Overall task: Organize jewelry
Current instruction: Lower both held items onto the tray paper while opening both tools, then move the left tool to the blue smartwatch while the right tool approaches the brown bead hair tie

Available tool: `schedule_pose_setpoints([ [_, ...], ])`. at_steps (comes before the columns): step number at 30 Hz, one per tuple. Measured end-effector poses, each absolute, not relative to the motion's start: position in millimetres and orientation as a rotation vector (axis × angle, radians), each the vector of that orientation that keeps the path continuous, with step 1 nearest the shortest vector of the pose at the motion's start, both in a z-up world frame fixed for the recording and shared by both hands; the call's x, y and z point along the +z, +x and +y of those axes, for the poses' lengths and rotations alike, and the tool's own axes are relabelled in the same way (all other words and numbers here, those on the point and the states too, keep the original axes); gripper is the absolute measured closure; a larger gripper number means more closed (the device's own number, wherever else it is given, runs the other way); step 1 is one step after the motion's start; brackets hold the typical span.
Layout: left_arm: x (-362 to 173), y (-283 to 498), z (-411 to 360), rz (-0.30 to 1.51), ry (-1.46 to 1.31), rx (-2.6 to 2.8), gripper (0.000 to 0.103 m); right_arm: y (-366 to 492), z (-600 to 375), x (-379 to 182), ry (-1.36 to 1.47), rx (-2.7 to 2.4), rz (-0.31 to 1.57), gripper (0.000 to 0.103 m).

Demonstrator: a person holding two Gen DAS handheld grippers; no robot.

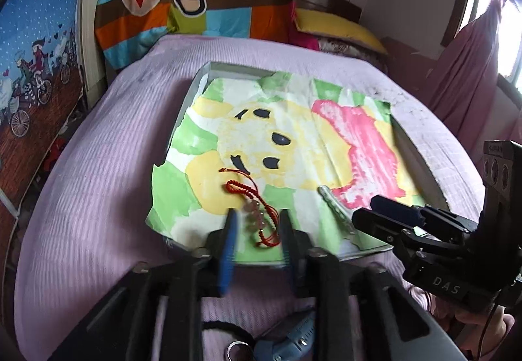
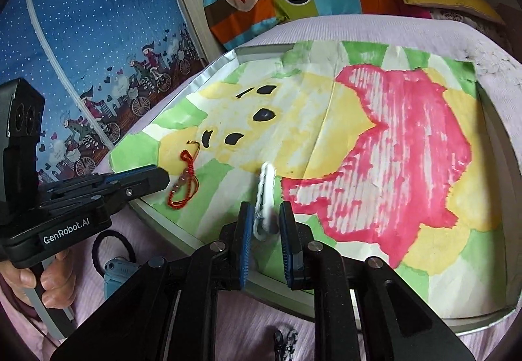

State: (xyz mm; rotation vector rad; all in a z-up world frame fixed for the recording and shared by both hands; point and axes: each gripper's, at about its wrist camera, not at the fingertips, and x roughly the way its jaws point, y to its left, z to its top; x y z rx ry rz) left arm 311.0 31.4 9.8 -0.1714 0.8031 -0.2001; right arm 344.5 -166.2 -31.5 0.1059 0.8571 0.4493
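Lying loose between parted left gripper (image 1: 257,224) fingers: red bracelet (image 1: 251,201); white chain (image 2: 266,194) between half-open right gripper (image 2: 266,220) fingers; hair tie (image 2: 111,250), watch (image 2: 119,273) awaiting behind.

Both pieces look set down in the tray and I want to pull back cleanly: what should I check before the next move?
1. Red cord bracelet lies on the tray paper: ok.
2. Left tongs clear of it, pads apart: ok.
3. White bracelet on the paper: ok.
4. Right tongs released; pads look apart: ok, contact cannot tell.
5. Cord snagged on a pad: cannot tell.
6. Tray flat on the bed: ok.
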Motion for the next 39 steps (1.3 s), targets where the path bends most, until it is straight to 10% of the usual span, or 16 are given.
schedule_pose_setpoints([
  [17,39,213,30,0.487,-0.182,-0.132,0.010,246,-223,28,0.093,0.341,0.454,0.025],
  [24,32,178,23,0.439,-0.167,-0.124,0.002,190,-239,36,0.081,0.312,0.323,0.001],
  [39,1,133,16,0.457,-0.167,-0.132,0.001,117,-259,26,0.042,0.268,0.271,0.001],
])
